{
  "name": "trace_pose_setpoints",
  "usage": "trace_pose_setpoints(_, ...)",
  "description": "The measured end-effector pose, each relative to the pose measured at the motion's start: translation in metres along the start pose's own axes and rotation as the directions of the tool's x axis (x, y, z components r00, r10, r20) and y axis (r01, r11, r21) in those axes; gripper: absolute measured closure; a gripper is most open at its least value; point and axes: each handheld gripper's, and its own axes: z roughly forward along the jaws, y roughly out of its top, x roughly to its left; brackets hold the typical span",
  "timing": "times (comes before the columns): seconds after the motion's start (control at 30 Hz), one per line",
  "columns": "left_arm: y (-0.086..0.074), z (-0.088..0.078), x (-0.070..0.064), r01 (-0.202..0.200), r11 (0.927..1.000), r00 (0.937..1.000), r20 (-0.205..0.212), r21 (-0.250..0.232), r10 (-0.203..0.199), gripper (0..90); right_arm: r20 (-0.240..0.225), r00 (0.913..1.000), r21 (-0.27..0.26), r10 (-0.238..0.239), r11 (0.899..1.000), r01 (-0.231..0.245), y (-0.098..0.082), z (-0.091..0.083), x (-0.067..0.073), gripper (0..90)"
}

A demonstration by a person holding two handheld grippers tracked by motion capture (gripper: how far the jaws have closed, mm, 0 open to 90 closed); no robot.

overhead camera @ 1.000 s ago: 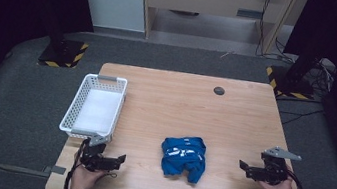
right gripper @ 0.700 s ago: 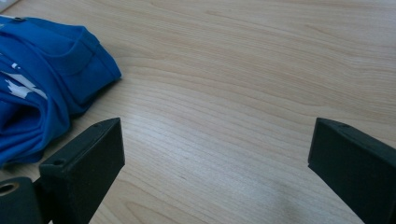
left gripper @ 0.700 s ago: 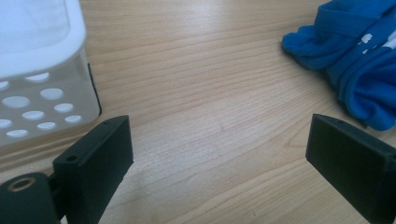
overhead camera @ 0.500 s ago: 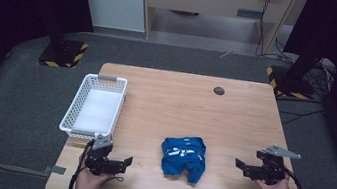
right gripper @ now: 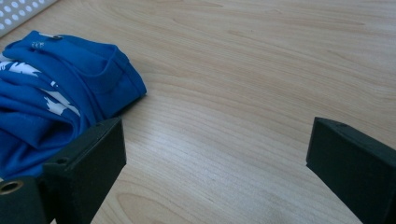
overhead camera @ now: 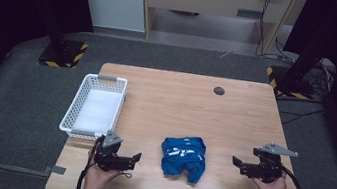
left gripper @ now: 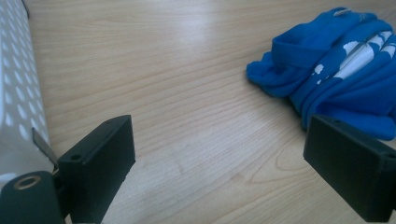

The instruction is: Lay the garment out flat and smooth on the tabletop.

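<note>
A crumpled blue cloth with white print [overhead camera: 183, 157] lies on the wooden table [overhead camera: 180, 101], near its front edge. My left gripper [overhead camera: 135, 158] rests low at the front left, pointing right toward the cloth, jaws wide apart and holding nothing. In the left gripper view the blue cloth [left gripper: 341, 70] lies ahead on the right, just beyond the right jaw. My right gripper [overhead camera: 237, 163] is at the front right, pointing left toward the cloth, also open and empty. In the right gripper view the blue cloth [right gripper: 51, 88] sits at the left, behind the left jaw.
A white perforated basket [overhead camera: 96, 106] stands empty at the table's left edge, its wall [left gripper: 18, 93] close beside my left gripper. A small dark round disc [overhead camera: 218, 90] sits near the far edge. Black stands with striped bases flank the table on the floor.
My left gripper has shifted right toward the cloth. My right gripper has edged slightly left. The cloth has not moved.
</note>
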Motion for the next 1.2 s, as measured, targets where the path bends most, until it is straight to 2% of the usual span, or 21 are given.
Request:
trace_pose_setpoints(0.1,0.002,0.002,-0.003,-0.019,0.9998,0.9998,0.002,-0.011,0.019,8.9,-0.002,1.0000,-0.005,-0.003,1.000,0.003,0.003,0.001,0.003,5.2)
trace_pose_setpoints(0.4,0.012,0.010,-0.008,-0.033,0.9990,0.9993,0.017,-0.029,0.033,9.0,-0.017,0.9997,-0.025,-0.017,1.000,0.017,0.010,0.005,0.010,6.1)
trace_pose_setpoints(0.67,0.020,0.019,-0.013,-0.050,0.9982,0.9984,0.027,-0.033,0.050,9.0,-0.027,0.9994,-0.035,-0.022,0.999,0.022,0.014,0.008,0.015,6.7)
trace_pose_setpoints(0.8,0.023,0.023,-0.016,-0.071,0.9971,0.9971,0.024,-0.028,0.072,9.1,-0.032,0.9992,-0.040,-0.022,0.999,0.021,0.016,0.009,0.018,6.7)
trace_pose_setpoints(1.2,0.034,0.034,-0.014,-0.055,0.9979,0.9979,0.032,-0.034,0.056,9.2,-0.048,0.9981,-0.044,-0.039,0.998,0.037,0.022,0.014,0.023,7.4)
